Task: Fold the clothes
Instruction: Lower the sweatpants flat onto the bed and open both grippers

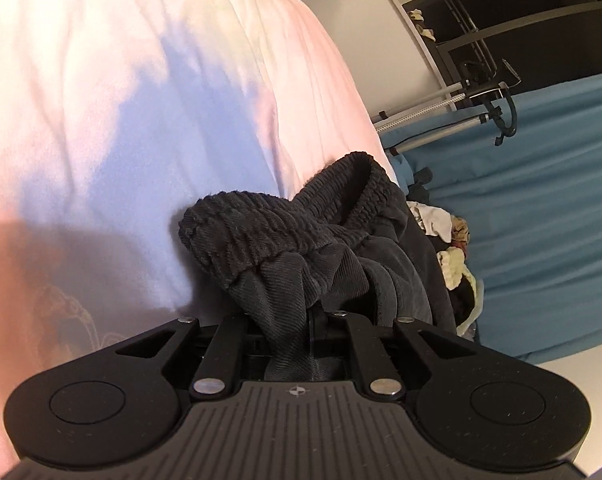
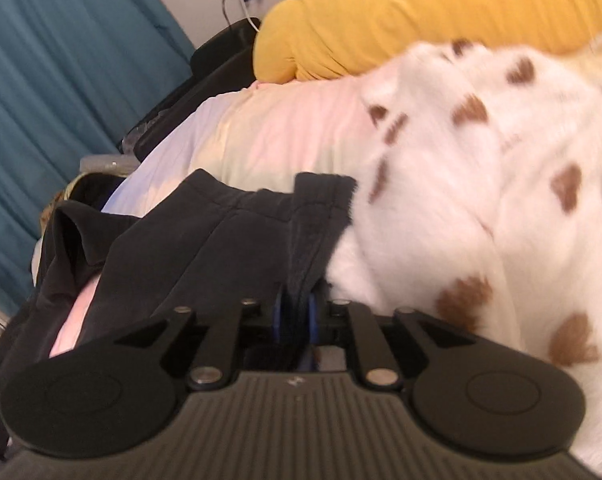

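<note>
— Holding anything on our left?

— Yes: our left hand-held gripper point(image 1: 297, 320) is nearly closed on the dark trousers point(image 1: 301, 240), pinching cloth just under the ribbed waistband point(image 1: 269, 224), which stands bunched above the pale bedsheet point(image 1: 121, 120).

— And our right?

— Our right hand-held gripper point(image 2: 297, 312) is opened only narrowly, with a dark hem of the same trousers point(image 2: 205, 240) between its blue pads point(image 2: 311, 312). We cannot tell whether they press it. The trousers lie on the bed beside a white spotted blanket point(image 2: 481, 184), a yellow pillow point(image 2: 421, 12) beyond.
</note>
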A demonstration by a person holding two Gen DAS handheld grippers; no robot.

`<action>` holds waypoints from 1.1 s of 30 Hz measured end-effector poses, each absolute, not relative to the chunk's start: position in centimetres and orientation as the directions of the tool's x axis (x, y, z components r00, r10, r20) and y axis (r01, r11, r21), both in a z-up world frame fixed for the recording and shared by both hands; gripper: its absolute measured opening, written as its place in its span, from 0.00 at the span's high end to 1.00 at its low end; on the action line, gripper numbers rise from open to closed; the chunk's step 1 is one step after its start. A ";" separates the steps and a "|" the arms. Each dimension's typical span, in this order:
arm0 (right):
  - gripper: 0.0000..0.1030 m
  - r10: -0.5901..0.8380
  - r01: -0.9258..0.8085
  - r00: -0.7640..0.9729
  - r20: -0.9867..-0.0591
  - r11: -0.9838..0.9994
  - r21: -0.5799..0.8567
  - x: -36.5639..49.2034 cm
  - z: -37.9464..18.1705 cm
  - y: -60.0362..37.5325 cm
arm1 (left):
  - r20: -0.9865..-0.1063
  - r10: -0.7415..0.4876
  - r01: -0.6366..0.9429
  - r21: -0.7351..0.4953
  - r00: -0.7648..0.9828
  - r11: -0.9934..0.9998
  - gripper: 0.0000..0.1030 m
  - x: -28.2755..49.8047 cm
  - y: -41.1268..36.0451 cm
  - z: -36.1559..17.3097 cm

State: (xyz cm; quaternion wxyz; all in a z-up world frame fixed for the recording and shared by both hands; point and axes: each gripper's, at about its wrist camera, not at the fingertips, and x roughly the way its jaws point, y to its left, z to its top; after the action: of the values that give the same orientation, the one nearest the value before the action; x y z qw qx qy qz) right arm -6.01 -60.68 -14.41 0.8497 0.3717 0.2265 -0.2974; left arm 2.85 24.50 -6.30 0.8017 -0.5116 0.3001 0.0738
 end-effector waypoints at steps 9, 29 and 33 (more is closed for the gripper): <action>0.38 -0.510 0.694 0.707 -0.489 0.630 0.347 -8.0 -9.0 -56.9 | -0.503 0.010 -0.388 -0.654 0.864 0.650 0.10 -1.2 21.9 -1.5; 0.39 0.211 0.104 0.776 -0.594 0.887 0.450 9.3 -4.9 -25.9 | -0.442 -0.084 -0.147 -0.463 0.893 0.874 0.09 4.2 16.2 1.3; 0.39 0.205 0.052 0.699 -0.685 0.941 0.335 10.2 -9.4 -22.8 | -0.481 -0.074 -0.182 -0.464 0.874 0.867 0.09 8.8 17.7 1.4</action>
State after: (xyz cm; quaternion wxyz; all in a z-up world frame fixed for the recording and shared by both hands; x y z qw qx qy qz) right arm 10.19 -22.77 -9.44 0.9066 0.1666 0.3855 0.0423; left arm 8.76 17.65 1.38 0.9333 -0.2564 0.2497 0.0290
